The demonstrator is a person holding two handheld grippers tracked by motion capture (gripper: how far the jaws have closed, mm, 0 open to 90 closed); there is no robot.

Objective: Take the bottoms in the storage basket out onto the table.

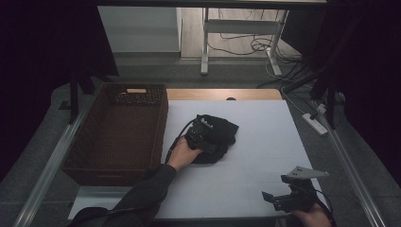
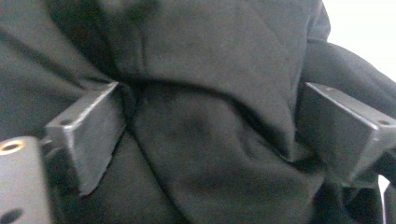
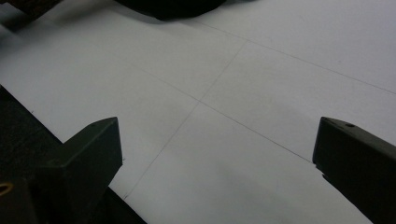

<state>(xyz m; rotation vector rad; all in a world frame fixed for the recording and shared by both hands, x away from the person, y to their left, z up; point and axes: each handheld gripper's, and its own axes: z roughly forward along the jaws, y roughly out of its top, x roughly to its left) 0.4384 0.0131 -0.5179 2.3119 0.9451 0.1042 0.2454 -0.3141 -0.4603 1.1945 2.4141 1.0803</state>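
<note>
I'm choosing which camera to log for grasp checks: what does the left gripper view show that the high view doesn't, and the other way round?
Left gripper view alone: close folds of the black cloth bulging between the left gripper's open jaws, which press into it on both sides.

High view alone: the wicker basket left of the cloth, the white table, and the right gripper held over the table's near right corner, apart from the cloth.

Both: the black cloth and the left gripper on it.
</note>
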